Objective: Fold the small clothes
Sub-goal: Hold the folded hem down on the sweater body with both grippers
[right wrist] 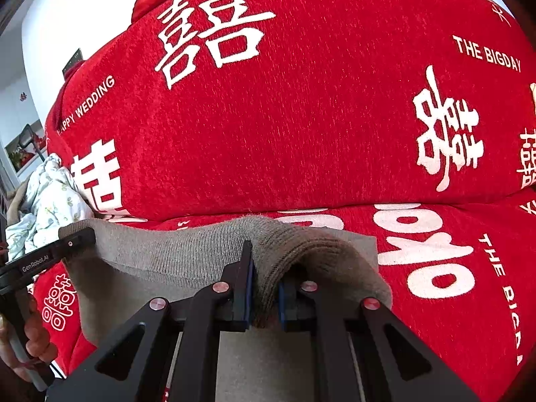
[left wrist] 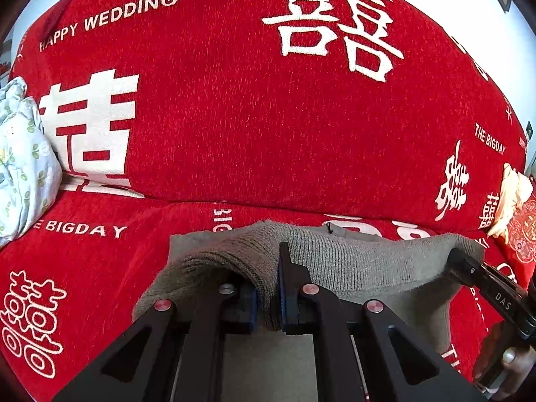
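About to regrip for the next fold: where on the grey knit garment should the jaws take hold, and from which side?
Keep hold at the near edge of the grey knit garment, one corner each, coming in low from the front. The left gripper and right gripper each already pinch a bunched ridge of that edge, and the cloth spans flat between them on the red sofa cover, so lifting there should carry it evenly.

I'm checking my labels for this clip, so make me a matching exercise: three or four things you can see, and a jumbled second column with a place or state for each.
Things
1. grey knit garment
2. left gripper
3. floral bundle
4. red sofa cover

Places or states
A. printed with white characters and HAPPY WEDDING
B. bunched at the far left of the seat
C. shut on a pinched fold of knit
D. held up at two points above the seat

Pairs: 1-D, 2-C, 3-B, 4-A
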A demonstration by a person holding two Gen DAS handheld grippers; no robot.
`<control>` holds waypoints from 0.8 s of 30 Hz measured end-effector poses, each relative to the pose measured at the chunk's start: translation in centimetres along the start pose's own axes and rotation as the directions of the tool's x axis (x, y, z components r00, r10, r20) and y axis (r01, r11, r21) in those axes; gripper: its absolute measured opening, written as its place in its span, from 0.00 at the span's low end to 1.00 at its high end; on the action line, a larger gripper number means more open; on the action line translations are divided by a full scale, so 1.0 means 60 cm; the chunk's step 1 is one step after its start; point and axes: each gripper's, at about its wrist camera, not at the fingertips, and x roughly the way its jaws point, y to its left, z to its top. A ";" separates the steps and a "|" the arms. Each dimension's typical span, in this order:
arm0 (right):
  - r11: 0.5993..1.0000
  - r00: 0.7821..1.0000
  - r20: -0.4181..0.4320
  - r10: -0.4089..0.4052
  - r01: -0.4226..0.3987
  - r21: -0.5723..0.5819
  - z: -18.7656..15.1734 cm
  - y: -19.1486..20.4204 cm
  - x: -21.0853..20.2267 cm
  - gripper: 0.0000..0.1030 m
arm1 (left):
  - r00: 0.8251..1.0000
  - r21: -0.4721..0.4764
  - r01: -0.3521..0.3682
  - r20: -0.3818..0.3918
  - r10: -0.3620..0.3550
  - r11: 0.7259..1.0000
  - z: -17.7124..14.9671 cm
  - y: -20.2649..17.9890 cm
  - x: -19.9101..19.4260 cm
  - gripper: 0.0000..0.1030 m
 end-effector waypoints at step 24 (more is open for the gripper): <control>0.998 0.998 -0.056 -0.017 0.020 0.052 0.022 -0.034 0.097 0.12 | 0.997 0.013 -0.014 -0.070 0.014 1.000 0.035 -0.006 0.106 0.10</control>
